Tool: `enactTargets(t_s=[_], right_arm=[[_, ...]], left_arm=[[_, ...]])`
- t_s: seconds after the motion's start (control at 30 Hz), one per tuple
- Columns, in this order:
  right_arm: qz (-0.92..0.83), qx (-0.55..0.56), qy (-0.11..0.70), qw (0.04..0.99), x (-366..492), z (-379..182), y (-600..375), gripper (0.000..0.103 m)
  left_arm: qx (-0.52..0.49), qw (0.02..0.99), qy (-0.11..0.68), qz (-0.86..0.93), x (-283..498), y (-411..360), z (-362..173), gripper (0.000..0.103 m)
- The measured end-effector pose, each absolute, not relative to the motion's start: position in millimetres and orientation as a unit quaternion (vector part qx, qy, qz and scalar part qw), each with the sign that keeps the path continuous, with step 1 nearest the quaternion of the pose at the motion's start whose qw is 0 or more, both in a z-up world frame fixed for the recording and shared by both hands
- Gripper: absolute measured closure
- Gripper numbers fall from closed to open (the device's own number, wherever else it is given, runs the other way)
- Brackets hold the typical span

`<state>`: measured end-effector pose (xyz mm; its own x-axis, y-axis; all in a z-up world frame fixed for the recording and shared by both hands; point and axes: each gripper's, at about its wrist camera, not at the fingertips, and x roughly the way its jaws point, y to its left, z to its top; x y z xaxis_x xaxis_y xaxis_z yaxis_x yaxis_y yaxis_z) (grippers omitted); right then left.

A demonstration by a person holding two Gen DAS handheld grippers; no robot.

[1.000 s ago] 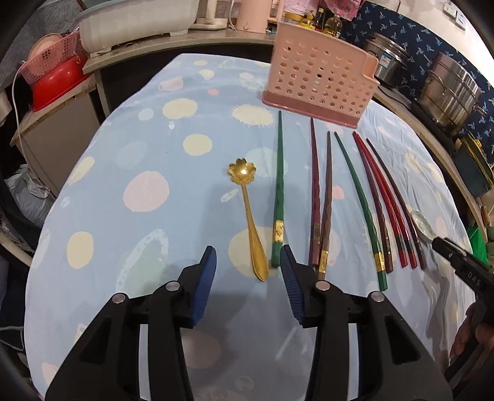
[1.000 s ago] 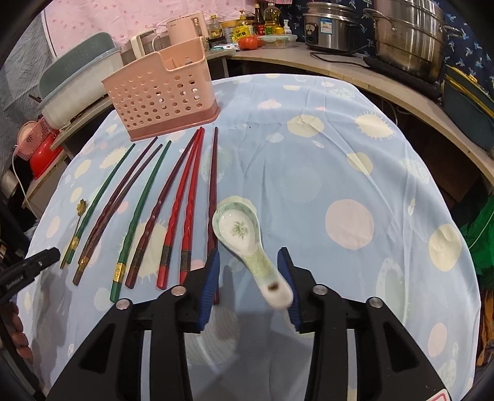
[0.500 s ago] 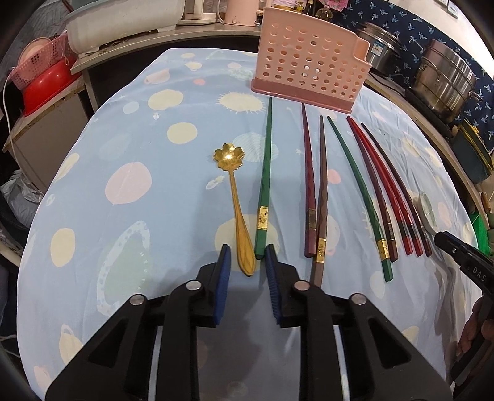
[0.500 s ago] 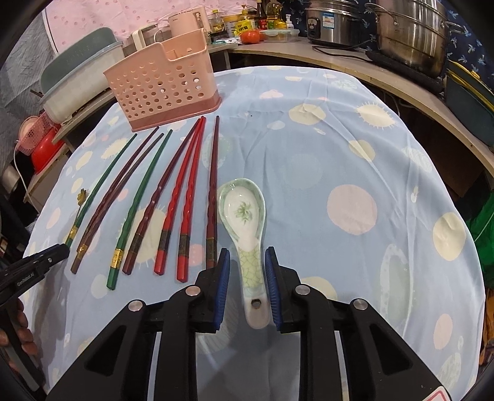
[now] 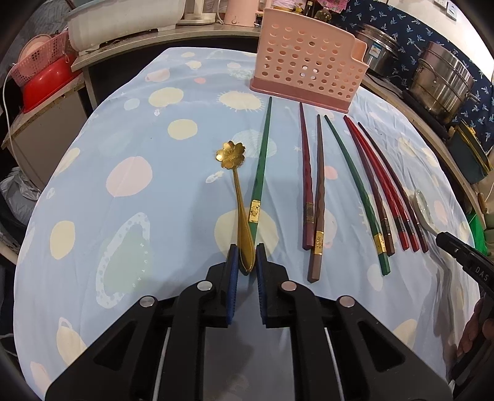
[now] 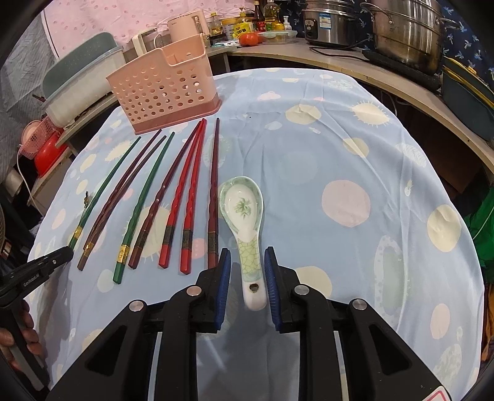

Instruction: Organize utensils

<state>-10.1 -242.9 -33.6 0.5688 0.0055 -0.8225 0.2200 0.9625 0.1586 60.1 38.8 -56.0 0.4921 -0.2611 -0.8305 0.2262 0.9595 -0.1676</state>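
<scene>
Curved wooden counter point(image 6: 355, 66) rings the clothed table point(image 6: 339, 148); pink curtain point(image 6: 102, 18) behind

tablecloth point(image 6: 308, 160): pale blue, printed with cream, pink and mint dots and suns
utensil basket point(image 6: 160, 89): pink, perforated with round holes
flower spoon point(image 5: 236, 185): gold
ceramic spoon point(image 6: 245, 222): white, green rim, green crackle handle
chopsticks point(image 6: 185, 197): green, red, maroon, with gold bands
gripper pads point(image 5: 233, 277): blue on black

A light blue tablecloth point(image 6: 308, 148) printed with pale spots is spread over the table. Steel pots point(image 6: 404, 29) are set on the counter point(image 6: 339, 66) behind it. A red basin point(image 5: 46, 84) is placed at the left.
</scene>
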Motion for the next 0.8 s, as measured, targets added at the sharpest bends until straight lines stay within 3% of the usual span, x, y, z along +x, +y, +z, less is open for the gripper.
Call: enactTargets(t_s=[0.1, 0.8], right_arm=[[-0.057, 0.123, 0.462, 0.876, -10.7, -33.2, -242.3, 0.090], [-0.055, 0.126, 0.463, 0.876, -12.9, -33.1, -241.9, 0.091]], left_arm=[[-0.019, 0.863, 0.485, -0.141, 59.5, 39.2, -56.2, 0.092], [-0.053, 0.857, 0.491, -0.145, 66.1, 47.7, -56.5, 0.089]])
